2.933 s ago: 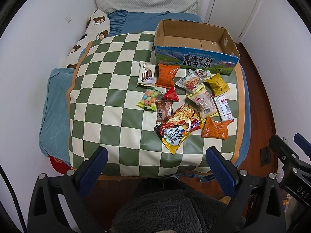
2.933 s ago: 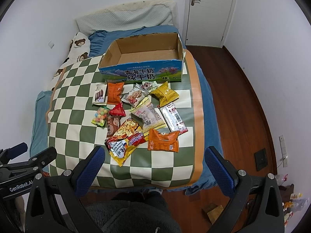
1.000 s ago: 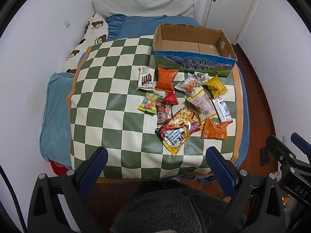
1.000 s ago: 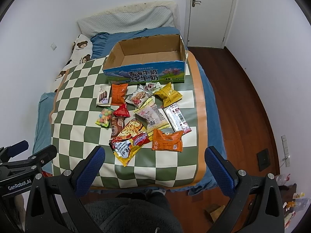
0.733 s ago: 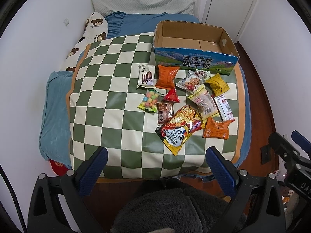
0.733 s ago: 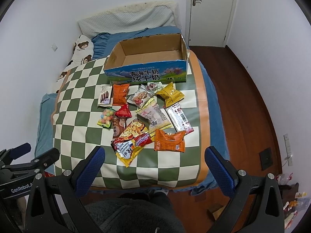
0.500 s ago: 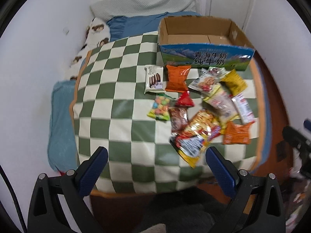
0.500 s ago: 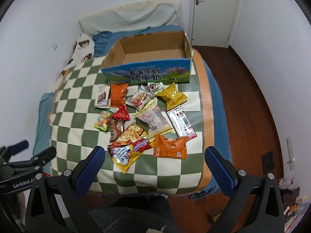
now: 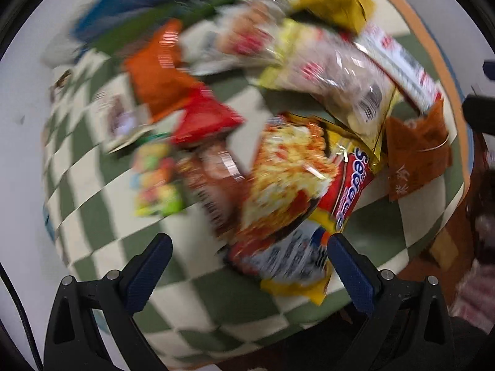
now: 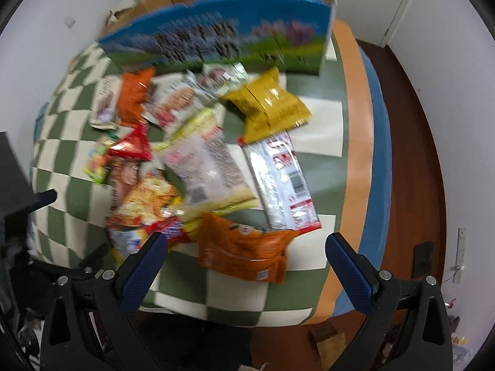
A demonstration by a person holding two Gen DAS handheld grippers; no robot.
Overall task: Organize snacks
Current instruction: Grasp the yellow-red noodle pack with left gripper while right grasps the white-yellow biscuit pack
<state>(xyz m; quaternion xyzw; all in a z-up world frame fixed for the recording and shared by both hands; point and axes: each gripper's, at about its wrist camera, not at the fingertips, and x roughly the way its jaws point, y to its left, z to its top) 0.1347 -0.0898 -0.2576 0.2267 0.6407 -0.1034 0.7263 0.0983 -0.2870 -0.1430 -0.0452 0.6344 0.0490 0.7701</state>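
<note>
On a green-and-cream checkered mat (image 9: pixel 102 241), blurred in the left wrist view, a heap of snack packets fills the frame. Left gripper (image 9: pixel 246 273) hangs low over the mat's near edge, jaws wide apart and holding nothing, its blue pads flanking the bottom of a large red-and-yellow noodle packet (image 9: pixel 297 191). A red triangular pouch (image 9: pixel 207 117), a brown-orange packet (image 9: pixel 417 151) and a yellow bag (image 9: pixel 334 0) lie around it.

Across the right wrist view, the mat (image 10: pixel 315 142) covers a blue-sheeted bed (image 10: pixel 376 167) beside dark wood flooring (image 10: pixel 411 142) and white walls. Right gripper (image 10: pixel 246 272) hovers at the mat's near end, jaws spread wide and empty, with an orange packet (image 10: pixel 244 250) between its pads. Behind the snacks stands an open cardboard box (image 10: pixel 235 34) with a blue-and-green printed front; a yellow bag (image 10: pixel 269 105) and a silver-and-red wrapper (image 10: pixel 281 182) lie before it.
</note>
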